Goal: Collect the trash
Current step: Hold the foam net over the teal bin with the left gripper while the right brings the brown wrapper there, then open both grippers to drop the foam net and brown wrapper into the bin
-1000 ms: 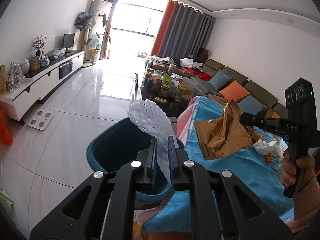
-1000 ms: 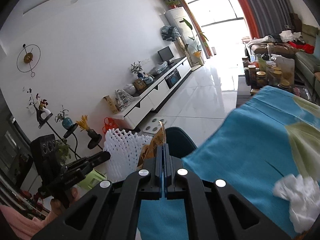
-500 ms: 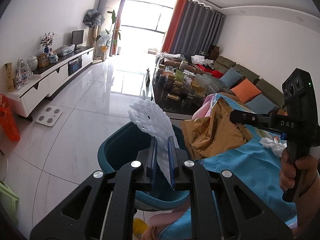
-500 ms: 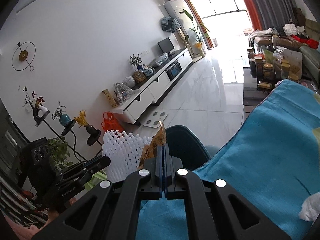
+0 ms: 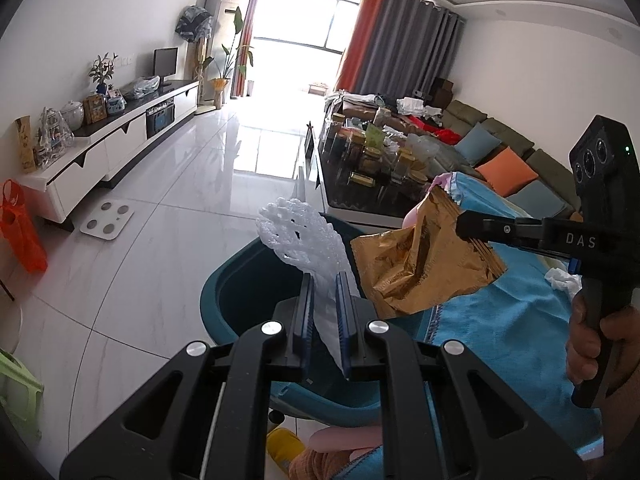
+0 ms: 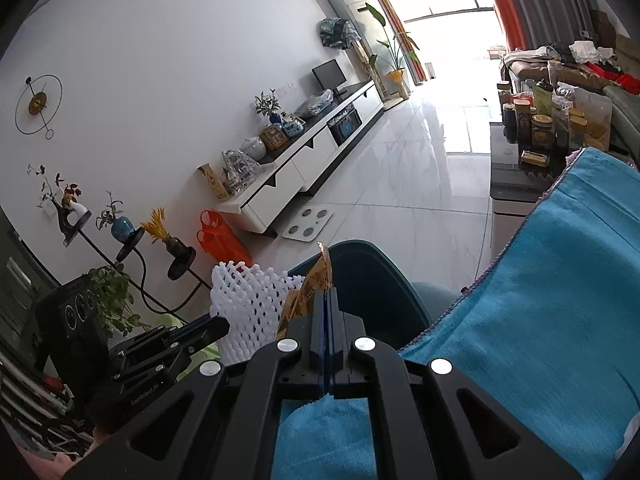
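Observation:
My left gripper (image 5: 325, 280) is shut on a white foam net sleeve (image 5: 304, 236), which sticks up over the open teal bin (image 5: 240, 300). The right gripper (image 5: 460, 224) comes in from the right, shut on a crumpled gold foil wrapper (image 5: 420, 268) that hangs over the bin's right rim. In the right wrist view my right gripper (image 6: 326, 294) pinches the gold wrapper (image 6: 314, 284) edge-on, with the foam net (image 6: 252, 304) and the left gripper (image 6: 216, 324) to its left and the teal bin (image 6: 376, 280) just ahead. A crumpled white tissue (image 5: 562, 278) lies on the blue cloth.
A blue cloth (image 5: 508, 324) covers the table at the right (image 6: 560, 300). Behind it stands a dark coffee table (image 5: 360, 196) crowded with jars, then a sofa (image 5: 512, 152). A white bathroom scale (image 5: 107, 220) and an orange bag (image 5: 20, 232) sit on the tiled floor by the TV cabinet (image 5: 112, 144).
Both grippers have moved left off the blue cloth toward the teal bin, still holding their items. The gold wrapper now hangs at the bin's rim instead of over the cloth.

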`<state>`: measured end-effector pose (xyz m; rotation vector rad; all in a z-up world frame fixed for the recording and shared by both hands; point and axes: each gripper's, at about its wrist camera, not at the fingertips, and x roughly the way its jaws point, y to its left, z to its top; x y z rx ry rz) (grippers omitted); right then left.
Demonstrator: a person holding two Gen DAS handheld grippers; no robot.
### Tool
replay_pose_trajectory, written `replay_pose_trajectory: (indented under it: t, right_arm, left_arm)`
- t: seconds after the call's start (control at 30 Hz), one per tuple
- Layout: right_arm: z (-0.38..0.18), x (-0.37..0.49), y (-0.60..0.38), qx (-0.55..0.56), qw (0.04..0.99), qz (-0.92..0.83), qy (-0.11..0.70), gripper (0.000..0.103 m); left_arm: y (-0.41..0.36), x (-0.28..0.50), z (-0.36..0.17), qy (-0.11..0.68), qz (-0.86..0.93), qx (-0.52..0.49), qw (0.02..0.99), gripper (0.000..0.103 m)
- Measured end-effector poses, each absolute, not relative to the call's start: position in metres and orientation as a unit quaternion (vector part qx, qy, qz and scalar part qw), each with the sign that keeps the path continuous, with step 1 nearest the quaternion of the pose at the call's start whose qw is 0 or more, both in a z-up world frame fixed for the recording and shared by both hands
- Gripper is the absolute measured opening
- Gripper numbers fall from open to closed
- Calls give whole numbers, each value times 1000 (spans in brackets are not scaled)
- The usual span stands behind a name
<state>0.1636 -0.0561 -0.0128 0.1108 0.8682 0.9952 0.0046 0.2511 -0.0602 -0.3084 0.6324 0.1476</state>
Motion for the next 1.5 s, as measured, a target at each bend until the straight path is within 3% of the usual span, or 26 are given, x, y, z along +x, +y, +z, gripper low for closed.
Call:
replay_pose_trajectory:
  t: [1.1, 1.2, 1.23, 1.3, 1.5]
  right_arm:
    - [-37, 177, -18, 20, 773, 445, 452, 1]
    - [-39, 177, -16, 19, 771, 444, 457, 2]
    - [-39, 177, -16, 19, 771, 441, 458, 4]
    - [-41, 178, -15, 21, 771, 438, 461, 5]
    - [-40, 180, -21, 28, 776, 431, 461, 7]
  left_arm:
    - [250, 53, -93, 358, 81, -154, 917, 12]
    - [249, 58, -95, 360, 86, -154, 916, 18]
    - [249, 58, -96, 360, 87, -154, 916, 27]
    - [249, 59, -97, 359, 91, -153, 916, 34]
    - [245, 60, -97, 356, 97, -146, 918, 47]
